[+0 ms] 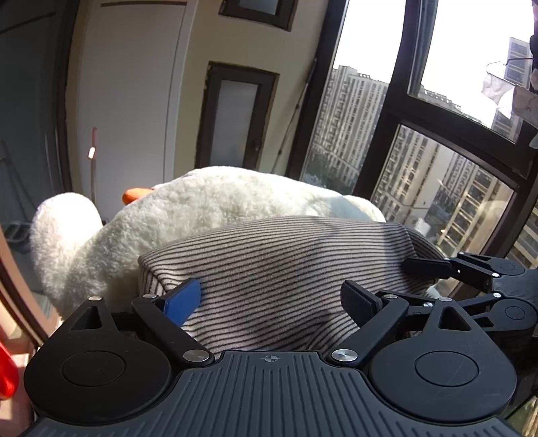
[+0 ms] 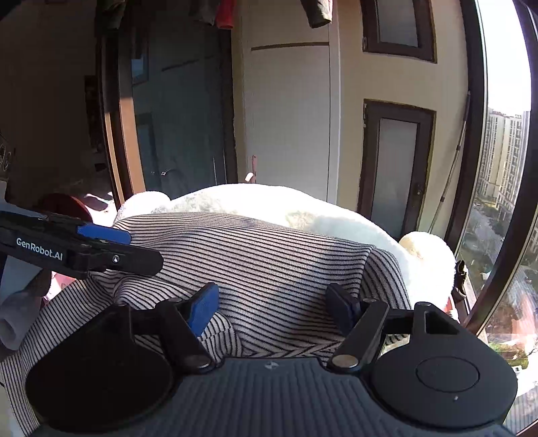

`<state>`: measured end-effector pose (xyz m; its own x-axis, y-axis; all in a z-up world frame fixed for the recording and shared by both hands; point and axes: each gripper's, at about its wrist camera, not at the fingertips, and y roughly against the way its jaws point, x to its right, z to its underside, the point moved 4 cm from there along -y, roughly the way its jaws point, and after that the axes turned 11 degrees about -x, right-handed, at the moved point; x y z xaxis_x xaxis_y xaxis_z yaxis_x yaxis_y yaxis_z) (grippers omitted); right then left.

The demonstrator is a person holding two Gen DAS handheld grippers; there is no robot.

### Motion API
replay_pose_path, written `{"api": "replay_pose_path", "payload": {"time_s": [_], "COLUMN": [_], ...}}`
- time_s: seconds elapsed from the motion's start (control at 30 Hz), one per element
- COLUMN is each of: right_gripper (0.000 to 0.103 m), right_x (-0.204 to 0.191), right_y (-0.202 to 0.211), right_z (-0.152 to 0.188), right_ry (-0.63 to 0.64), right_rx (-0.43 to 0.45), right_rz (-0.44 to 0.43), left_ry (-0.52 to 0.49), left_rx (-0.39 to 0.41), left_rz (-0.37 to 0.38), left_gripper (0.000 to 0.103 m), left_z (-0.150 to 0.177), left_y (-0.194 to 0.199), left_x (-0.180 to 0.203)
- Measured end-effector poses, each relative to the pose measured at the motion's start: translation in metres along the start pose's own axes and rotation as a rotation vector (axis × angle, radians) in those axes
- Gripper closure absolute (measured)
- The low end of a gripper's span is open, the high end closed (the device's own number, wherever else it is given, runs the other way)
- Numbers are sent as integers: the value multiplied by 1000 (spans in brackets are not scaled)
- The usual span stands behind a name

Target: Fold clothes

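Note:
A striped white-and-black garment (image 1: 269,269) lies folded over a big white plush toy (image 1: 215,198); it also shows in the right wrist view (image 2: 262,265). My left gripper (image 1: 272,297) is open, its fingers spread just above the cloth, holding nothing. My right gripper (image 2: 272,304) is open too, fingers resting over the near folds of the garment. The right gripper shows at the right edge of the left wrist view (image 1: 470,272). The left gripper shows at the left of the right wrist view (image 2: 111,248), over the garment's left edge.
A large window with dark frames (image 1: 396,111) runs along the right, tower blocks outside. A white door (image 2: 289,117) and a dark-framed panel (image 2: 393,161) stand behind the plush toy (image 2: 336,215). Clothes hang overhead (image 2: 316,13). A red object (image 1: 6,369) sits at the left.

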<state>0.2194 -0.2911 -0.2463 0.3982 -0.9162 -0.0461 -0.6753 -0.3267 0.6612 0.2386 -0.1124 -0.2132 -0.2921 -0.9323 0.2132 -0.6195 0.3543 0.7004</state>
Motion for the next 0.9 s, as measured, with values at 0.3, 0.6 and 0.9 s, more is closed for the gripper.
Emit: {"api": "replay_pose_path", "payload": {"time_s": [0.3,0.6,0.9], "right_gripper": [17,14,63], "right_x": [-7,-7,10], "right_y": [-5,0,-6], "right_z": [3,-6,-70], "right_ry": [38,7,-36], "right_rx": [3,20,21], "right_rz": [-4,-32,-160], "left_ry": [26,115,102], "left_rx": [62,23,26], "left_rz": [28,64,70], "left_gripper": [9,9,7], "left_z": [-2,-1,7], "left_y": [24,5,4], "left_x": [-1,-24,-24]}}
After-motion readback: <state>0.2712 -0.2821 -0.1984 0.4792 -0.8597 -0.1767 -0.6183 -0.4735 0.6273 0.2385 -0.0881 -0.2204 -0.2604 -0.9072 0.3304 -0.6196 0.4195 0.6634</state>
